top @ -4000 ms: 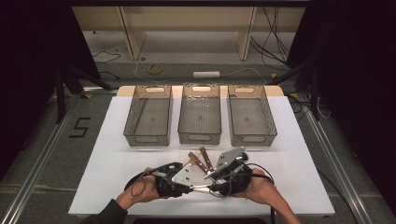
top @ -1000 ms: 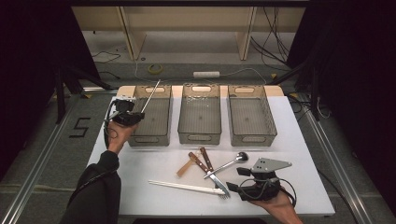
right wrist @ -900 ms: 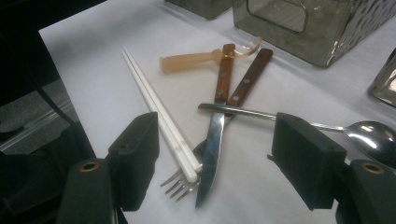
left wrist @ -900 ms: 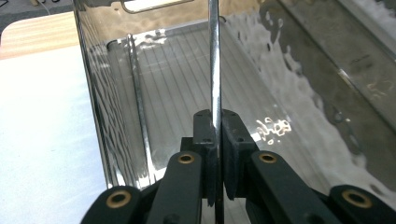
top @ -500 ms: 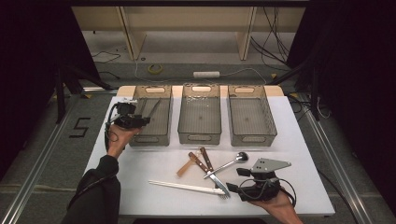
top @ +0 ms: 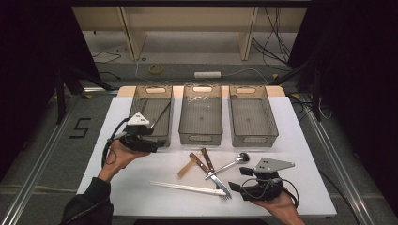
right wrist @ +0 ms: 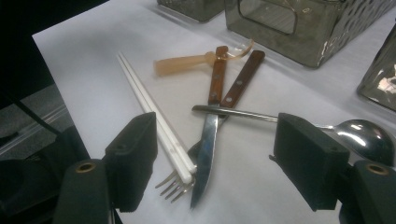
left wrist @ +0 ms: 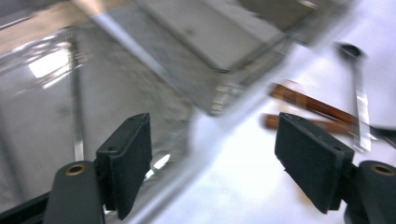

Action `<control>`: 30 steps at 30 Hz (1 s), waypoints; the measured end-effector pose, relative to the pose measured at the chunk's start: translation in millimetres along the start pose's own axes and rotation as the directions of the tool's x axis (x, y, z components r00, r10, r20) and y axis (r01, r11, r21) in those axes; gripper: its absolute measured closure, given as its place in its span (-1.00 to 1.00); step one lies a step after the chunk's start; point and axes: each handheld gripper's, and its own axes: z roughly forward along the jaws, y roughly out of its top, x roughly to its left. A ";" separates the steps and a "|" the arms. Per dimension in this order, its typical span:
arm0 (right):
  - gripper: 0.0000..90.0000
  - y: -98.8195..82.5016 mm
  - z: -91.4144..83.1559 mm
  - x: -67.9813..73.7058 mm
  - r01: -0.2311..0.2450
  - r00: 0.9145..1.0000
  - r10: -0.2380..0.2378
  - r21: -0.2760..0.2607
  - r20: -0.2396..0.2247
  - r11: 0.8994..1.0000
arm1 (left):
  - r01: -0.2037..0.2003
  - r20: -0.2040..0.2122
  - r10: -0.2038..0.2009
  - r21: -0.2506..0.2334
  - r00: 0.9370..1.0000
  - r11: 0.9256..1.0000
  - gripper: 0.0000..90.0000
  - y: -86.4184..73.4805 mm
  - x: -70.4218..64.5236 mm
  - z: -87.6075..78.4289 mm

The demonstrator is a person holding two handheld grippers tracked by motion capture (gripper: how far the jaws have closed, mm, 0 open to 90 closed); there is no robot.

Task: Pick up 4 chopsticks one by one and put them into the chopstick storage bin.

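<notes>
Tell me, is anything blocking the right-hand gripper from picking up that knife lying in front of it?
Partly. The right gripper is open, with the knife just ahead of its jaws. But a spoon lies across the knife, a fork crosses beneath its blade, and white chopsticks rest close beside it, so a clean grab looks awkward.

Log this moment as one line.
left gripper: jaws just opened, empty, beside left bin | right gripper: open over knife | chopsticks on table
</notes>
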 end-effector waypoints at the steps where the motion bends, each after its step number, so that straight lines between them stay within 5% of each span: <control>1: -0.30 0.0 0.0 0.1 0.001 1.000 -0.001 -0.001 0.000 1.000 | -0.031 0.010 0.030 0.007 0.999 1.000 -0.43 0.1 -7.0 0.0; 4: -0.30 -0.2 -0.1 0.1 0.002 1.000 -0.002 0.001 0.002 1.000 | -0.078 0.065 0.077 0.012 0.995 0.997 -0.44 -1.6 -26.6 1.1; 7: -0.30 -0.3 -0.3 -0.2 -0.002 1.000 0.002 0.001 0.000 1.000 | -0.158 0.101 0.152 0.056 0.983 0.986 -0.49 -5.1 -43.4 4.0; 12: -0.30 -0.5 0.3 -0.3 0.003 1.000 -0.003 0.007 -0.003 1.000 | -0.228 0.159 0.212 0.089 0.964 0.970 -0.54 -12.6 -62.4 6.6; 18: -0.30 -0.5 0.5 -0.6 0.000 1.000 0.000 0.009 -0.004 1.000 | -0.316 0.198 0.288 0.125 0.937 0.941 -0.50 -20.1 -82.7 10.4; 21: -0.30 -0.5 0.7 -0.8 0.001 1.000 -0.001 0.013 -0.005 1.000 | -0.381 0.225 0.342 0.164 0.912 0.910 -0.41 -25.2 -93.3 15.0; 24: -0.30 -0.6 0.9 -0.9 0.001 1.000 -0.001 0.014 -0.004 1.000 | -0.420 0.252 0.371 0.178 0.894 0.890 -0.30 -27.9 -99.9 16.9; 29: -0.30 -0.7 1.5 -0.8 0.001 1.000 -0.001 0.018 -0.007 1.000 | -0.453 0.282 0.393 0.197 0.875 0.869 -0.12 -33.3 -105.9 21.0; 30: -0.30 -0.7 1.6 -0.7 0.001 1.000 -0.001 0.018 -0.007 1.000 | -0.467 0.290 0.402 0.203 0.868 0.861 -0.09 -34.1 -106.5 22.2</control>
